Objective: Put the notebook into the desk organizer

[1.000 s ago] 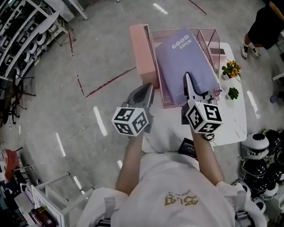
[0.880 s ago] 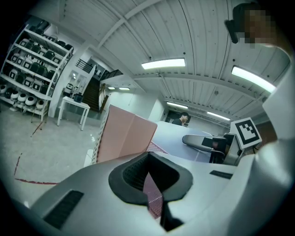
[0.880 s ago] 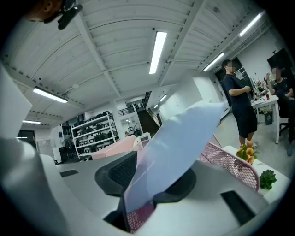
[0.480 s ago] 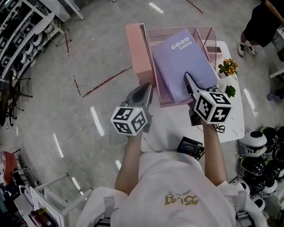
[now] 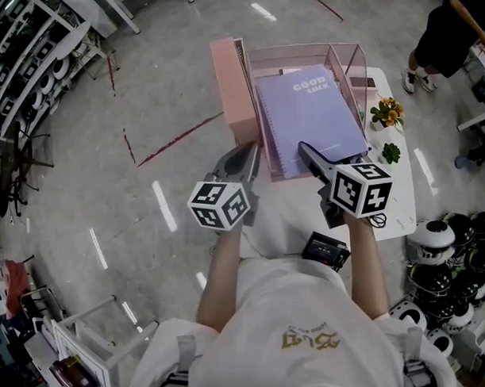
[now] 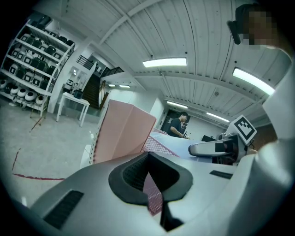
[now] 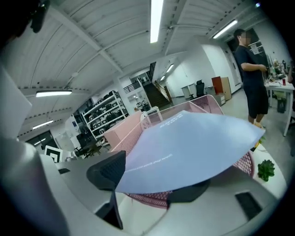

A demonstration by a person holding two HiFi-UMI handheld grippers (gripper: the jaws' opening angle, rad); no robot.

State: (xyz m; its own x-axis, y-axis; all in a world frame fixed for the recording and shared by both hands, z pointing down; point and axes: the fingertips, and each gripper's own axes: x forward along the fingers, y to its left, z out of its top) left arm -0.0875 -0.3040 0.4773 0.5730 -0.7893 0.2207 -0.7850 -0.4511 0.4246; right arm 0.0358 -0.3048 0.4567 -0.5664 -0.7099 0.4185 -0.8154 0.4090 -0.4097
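Observation:
The lavender notebook [image 5: 307, 111] lies in the pink mesh desk organizer [image 5: 357, 62] on the white table. My right gripper [image 5: 307, 151] is at the notebook's near edge and its jaws are opening. In the right gripper view the notebook [image 7: 193, 143] runs between the spread pads [image 7: 107, 171], which no longer pinch it. My left gripper [image 5: 245, 158] is at the organizer's front left corner. In the left gripper view its pads [image 6: 133, 173] are closed together, with a strip of the pink mesh wall [image 6: 153, 197] between them.
A tall pink box [image 5: 229, 90] stands against the organizer's left side. Two small plants [image 5: 387, 112] [image 5: 390, 153] sit at the table's right edge [image 5: 398, 211], and a black device [image 5: 325, 249] lies near my body. A person [image 5: 451, 31] stands far right, with helmets [image 5: 459, 245] on the floor.
The notebook has dropped from a raised tilt to lying flatter inside the organizer. The right gripper's jaws have spread apart off it. The left gripper has stayed put.

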